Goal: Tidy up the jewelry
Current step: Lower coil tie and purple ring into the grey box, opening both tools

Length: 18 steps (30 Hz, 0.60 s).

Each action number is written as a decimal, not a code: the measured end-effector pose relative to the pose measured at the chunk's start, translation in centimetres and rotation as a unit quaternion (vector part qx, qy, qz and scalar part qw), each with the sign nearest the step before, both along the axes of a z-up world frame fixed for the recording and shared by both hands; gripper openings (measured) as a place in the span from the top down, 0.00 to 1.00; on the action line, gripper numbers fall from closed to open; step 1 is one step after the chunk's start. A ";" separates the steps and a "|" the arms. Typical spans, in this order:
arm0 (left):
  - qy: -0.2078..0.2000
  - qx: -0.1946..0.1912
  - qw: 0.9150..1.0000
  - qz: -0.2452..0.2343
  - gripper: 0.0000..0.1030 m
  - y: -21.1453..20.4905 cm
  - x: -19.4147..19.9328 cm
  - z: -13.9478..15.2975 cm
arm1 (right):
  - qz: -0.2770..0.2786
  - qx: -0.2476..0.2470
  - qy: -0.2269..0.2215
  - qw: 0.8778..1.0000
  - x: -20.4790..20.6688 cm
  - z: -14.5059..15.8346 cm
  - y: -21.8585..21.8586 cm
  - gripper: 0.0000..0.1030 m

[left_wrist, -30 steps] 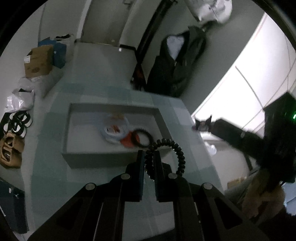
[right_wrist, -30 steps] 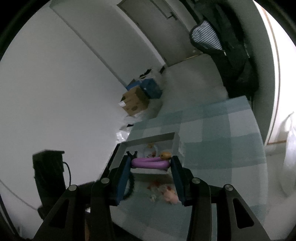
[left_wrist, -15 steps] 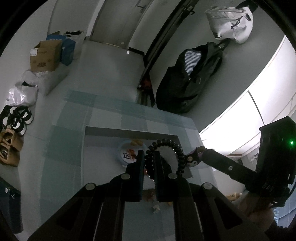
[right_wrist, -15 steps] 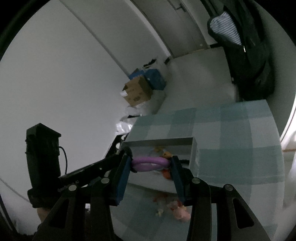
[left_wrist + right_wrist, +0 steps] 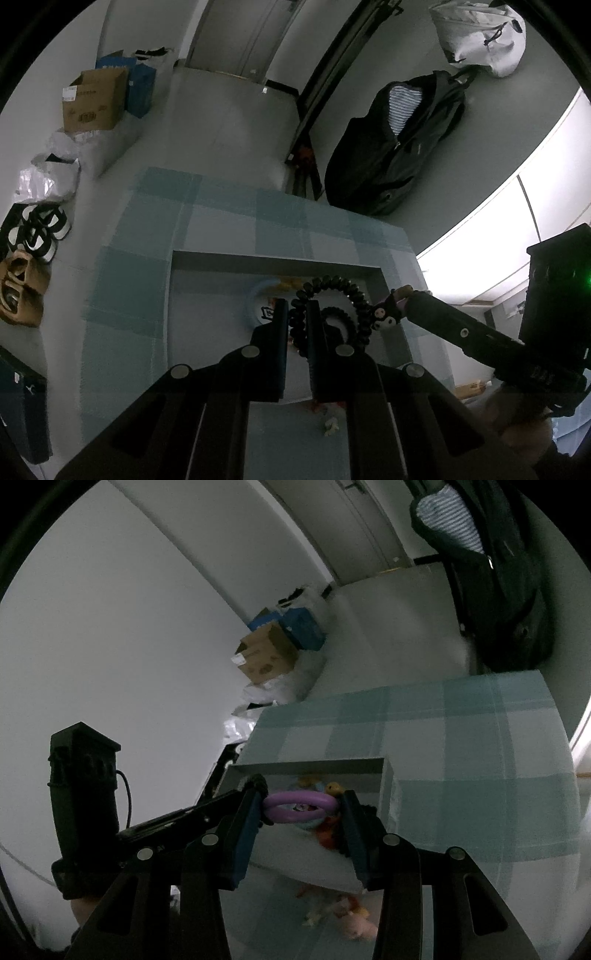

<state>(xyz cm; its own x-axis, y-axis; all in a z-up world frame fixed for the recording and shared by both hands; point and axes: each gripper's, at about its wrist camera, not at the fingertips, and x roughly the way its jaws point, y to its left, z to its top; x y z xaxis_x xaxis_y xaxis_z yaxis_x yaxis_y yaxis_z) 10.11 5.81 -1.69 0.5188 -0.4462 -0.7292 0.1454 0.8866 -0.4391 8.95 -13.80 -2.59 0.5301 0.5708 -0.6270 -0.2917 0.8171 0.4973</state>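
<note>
My left gripper is shut on a black spiral hair tie, held above the grey open box. My right gripper is shut on a purple ring-shaped bracelet, also over the box. In the left wrist view the right gripper comes in from the right with a small dark cartoon charm at its tip, close to the hair tie. The left gripper's fingertips show beside the bracelet. Inside the box lie a round white item, another black spiral tie and small colourful pieces.
The box sits on a blue-checked tablecloth. Small loose trinkets lie on the cloth in front of the box. On the floor beyond are a cardboard box, bags, shoes and a black jacket.
Both grippers have risen and drawn back with their items, so the box now sits lower and nearer in both views. The right gripper's tip has come close to the hair tie.
</note>
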 end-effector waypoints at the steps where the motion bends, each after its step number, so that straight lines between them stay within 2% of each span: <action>1: 0.002 -0.001 1.000 0.000 0.95 0.0 0.0 -0.1 | -0.002 0.002 0.003 1.000 0.1 -0.1 0.0 0.58; 14: 0.015 0.008 1.000 0.008 0.94 0.1 0.0 -0.5 | -0.004 0.006 0.012 1.000 0.6 -0.6 0.1 0.56; 18: 0.013 0.007 1.000 0.012 0.91 0.2 -0.1 -0.2 | -0.016 0.008 0.013 1.000 0.6 -0.7 -0.2 0.56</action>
<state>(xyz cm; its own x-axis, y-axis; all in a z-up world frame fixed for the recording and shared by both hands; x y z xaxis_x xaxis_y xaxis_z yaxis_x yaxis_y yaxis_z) 10.05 5.99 -1.89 0.5102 -0.4233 -0.7486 0.1136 0.8960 -0.4292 9.52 -13.96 -3.28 0.5321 0.5633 -0.6321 -0.2515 0.8180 0.5172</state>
